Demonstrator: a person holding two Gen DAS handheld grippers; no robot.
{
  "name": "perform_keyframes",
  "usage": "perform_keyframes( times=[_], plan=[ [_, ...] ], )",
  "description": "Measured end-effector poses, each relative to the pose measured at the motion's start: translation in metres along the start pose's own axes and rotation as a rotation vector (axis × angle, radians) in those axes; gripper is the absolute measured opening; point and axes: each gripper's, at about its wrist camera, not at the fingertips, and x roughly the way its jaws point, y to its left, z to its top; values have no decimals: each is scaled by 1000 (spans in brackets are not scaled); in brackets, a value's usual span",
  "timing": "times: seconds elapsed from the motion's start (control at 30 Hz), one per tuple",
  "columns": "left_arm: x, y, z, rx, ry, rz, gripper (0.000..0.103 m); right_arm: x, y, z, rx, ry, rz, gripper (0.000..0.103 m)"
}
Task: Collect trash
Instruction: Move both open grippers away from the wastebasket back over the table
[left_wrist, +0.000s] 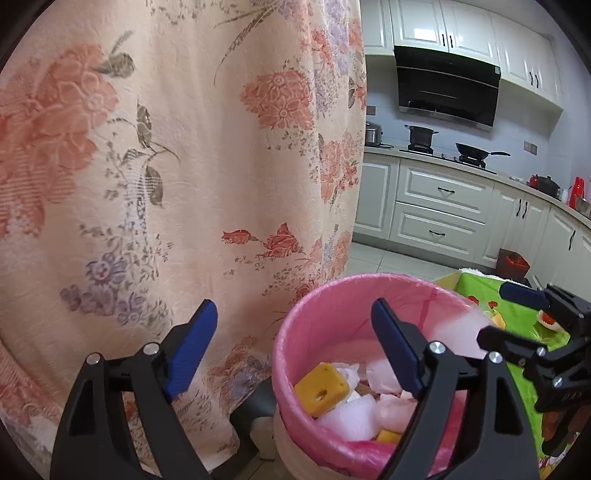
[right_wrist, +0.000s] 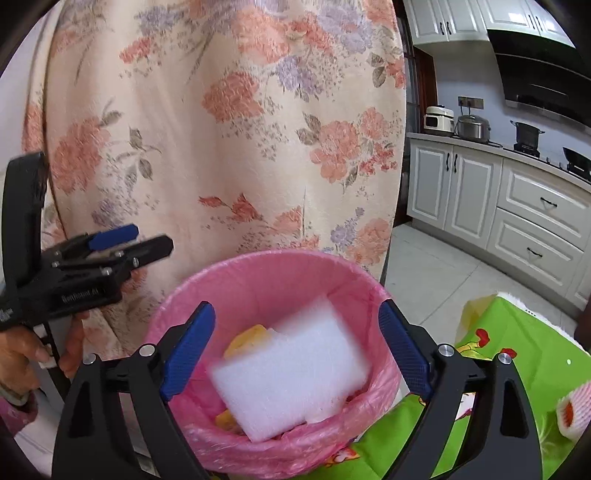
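Observation:
A bin lined with a pink bag (left_wrist: 332, 306) (right_wrist: 266, 280) stands by the table. Inside lie yellow sponge pieces (left_wrist: 322, 387), white foam and pale scraps. In the right wrist view a blurred white foam block (right_wrist: 291, 369) is over the bin mouth, between the open fingers and touching neither. My right gripper (right_wrist: 297, 350) is open above the bin. My left gripper (left_wrist: 295, 354) is open and empty at the bin's left rim; its right finger (left_wrist: 397, 354) is over the bin. Each gripper shows in the other's view: the right one (left_wrist: 524, 295), the left one (right_wrist: 114, 236).
A floral curtain (left_wrist: 184, 166) hangs right behind the bin. A table with a green patterned cloth (right_wrist: 535, 354) is at the right, with a foam-netted fruit (right_wrist: 572, 410) on it. Kitchen cabinets and a stove (left_wrist: 443, 192) are farther back.

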Motion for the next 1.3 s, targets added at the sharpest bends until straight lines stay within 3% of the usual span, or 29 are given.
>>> perform_keyframes(
  times=[0.27,0.47,0.63,0.97,1.3],
  plan=[
    [-31,-5,-1,-20,-23,11,83,-23,-4,5,26,-29,-8,85],
    [-46,-37,-3,17,-24,-36,85,-63,-18,-7,58,-42,-70,85],
    [-60,-80,-8,29,-35,-86,93,-101,-38,-28,85,-30,-159,85],
    [-69,-187,-40,60,2,-207,98,-180,-94,-93,176,28,-355,85],
    [-55,-307,-69,214,-1,-309,98,-228,-174,-146,355,64,-594,85]
  ],
)
